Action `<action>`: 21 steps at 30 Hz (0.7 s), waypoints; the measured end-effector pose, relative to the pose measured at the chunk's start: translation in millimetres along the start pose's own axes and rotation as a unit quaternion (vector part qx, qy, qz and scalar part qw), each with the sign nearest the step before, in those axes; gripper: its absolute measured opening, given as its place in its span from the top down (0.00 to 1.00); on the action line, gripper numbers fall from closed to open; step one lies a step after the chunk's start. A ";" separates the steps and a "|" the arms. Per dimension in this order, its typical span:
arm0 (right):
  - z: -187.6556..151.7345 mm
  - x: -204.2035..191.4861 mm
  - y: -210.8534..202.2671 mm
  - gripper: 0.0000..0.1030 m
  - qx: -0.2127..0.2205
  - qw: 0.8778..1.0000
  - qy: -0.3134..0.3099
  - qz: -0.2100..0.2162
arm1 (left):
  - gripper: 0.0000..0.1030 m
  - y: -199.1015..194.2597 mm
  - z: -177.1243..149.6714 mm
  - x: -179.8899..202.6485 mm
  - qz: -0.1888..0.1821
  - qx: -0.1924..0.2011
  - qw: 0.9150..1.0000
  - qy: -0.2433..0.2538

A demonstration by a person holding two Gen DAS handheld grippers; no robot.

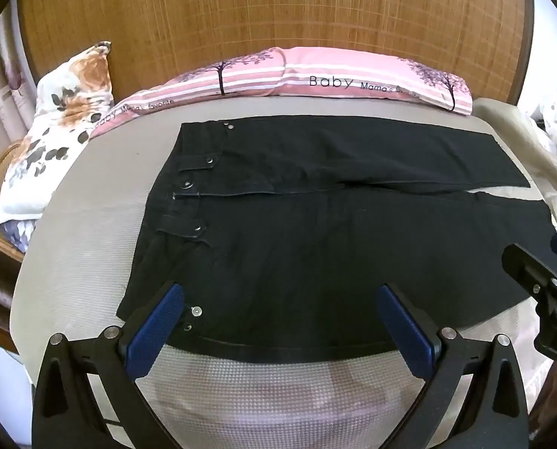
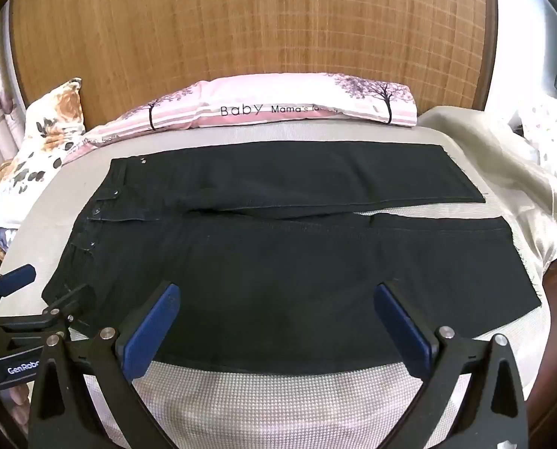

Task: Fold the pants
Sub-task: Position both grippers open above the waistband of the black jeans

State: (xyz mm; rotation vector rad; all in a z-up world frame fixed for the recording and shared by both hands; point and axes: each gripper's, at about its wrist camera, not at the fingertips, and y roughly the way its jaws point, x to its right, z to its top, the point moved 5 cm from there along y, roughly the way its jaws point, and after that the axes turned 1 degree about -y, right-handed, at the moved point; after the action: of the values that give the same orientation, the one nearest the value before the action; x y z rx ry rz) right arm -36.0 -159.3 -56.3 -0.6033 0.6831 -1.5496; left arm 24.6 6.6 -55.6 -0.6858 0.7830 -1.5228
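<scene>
Black pants [image 1: 316, 224] lie spread flat on the bed, waistband with metal snaps to the left and both legs running to the right. In the right wrist view the same pants [image 2: 278, 262] fill the middle. My left gripper [image 1: 280, 295] hovers open above the near edge of the pants at the waist end, blue pads wide apart, nothing between them. Over the near leg, my right gripper [image 2: 276, 295] is likewise open and empty. Each gripper shows at the edge of the other's view.
The bed has a grey textured cover [image 1: 91, 262]. A pink striped pillow [image 1: 316, 75] lies along the wooden headboard [image 1: 278, 11], a floral pillow [image 1: 65, 119] at the left. A cream cloth [image 2: 484, 157] is bunched at the bed's right side.
</scene>
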 end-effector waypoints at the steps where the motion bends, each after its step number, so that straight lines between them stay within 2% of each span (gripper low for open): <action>1: -0.4 1.5 0.3 0.00 -0.001 1.000 0.000 0.000 | 0.01 -0.2 0.6 0.6 0.002 -0.002 1.000 0.000; 21: -4.2 -3.0 3.7 0.00 -0.006 1.000 -0.002 -0.006 | 0.01 1.7 0.0 -4.1 0.014 -0.002 1.000 -0.007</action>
State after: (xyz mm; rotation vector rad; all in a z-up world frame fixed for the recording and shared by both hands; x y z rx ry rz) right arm -36.2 -156.2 -61.8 -0.6200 0.6864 -1.5560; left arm 25.9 10.6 -56.9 -0.6843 0.7817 -1.4901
